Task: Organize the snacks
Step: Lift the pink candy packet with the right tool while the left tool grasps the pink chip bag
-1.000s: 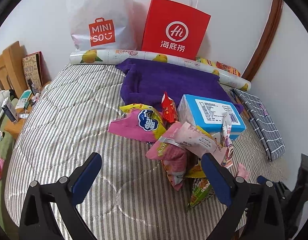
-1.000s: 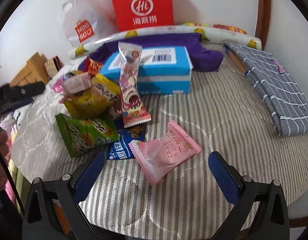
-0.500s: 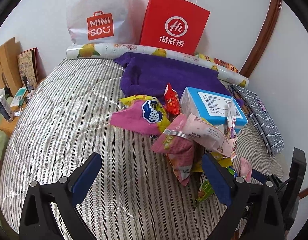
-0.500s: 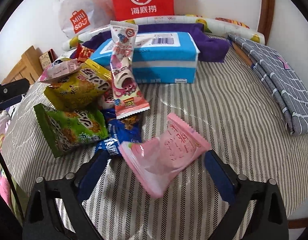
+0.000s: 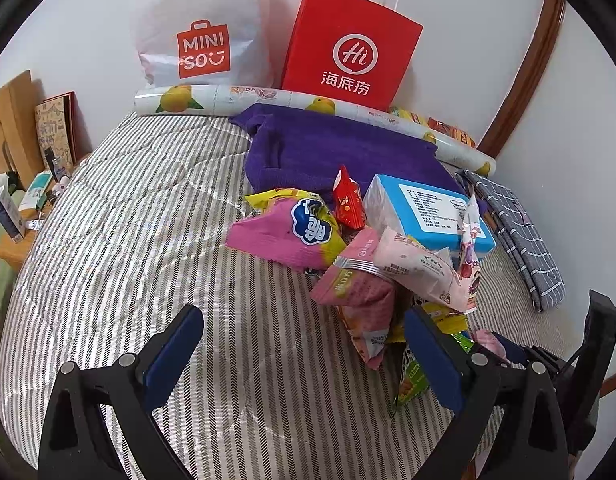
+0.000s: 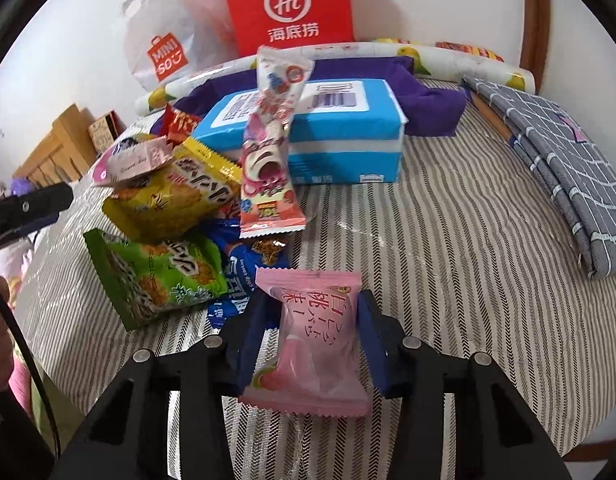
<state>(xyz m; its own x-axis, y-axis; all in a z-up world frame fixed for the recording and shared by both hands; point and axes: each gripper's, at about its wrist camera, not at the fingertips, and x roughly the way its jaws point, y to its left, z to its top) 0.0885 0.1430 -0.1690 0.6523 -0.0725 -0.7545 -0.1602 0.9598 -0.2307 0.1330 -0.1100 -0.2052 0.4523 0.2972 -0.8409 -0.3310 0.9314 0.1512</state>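
A striped quilted bed cover (image 5: 148,240) carries everything. At its far edge, against the wall, a white Miniso plastic bag (image 5: 204,32) and a red paper bag (image 5: 349,48) stand upright side by side; the camera angle hides their insides, so what they contain cannot be told. In front of them lies a long roll of fruit-printed paper (image 5: 228,98), then a purple towel (image 5: 331,152), and off to the right a folded grey checked cloth (image 6: 563,160).

A blue tissue pack (image 6: 327,136) rests on the near edge of the towel, sealed. A tall pink-and-white snack packet (image 6: 272,148) leans against its front. To the left of that the snack pile (image 6: 168,216) heaps up: a yellow packet (image 6: 176,200) on top of a green packet (image 6: 156,276), a dark blue wrapper (image 6: 236,284) beneath them, a small red packet (image 5: 347,200) behind.

The right gripper (image 6: 313,324) has just been closing, and its blue pads now press both sides of a pink peach-print snack packet (image 6: 311,336), which sits just in front of the pile, its lower end bulging out towards the camera.

The left gripper (image 5: 304,344) hangs over bare cover left of the pile, its fingers spread wide with nothing between them.
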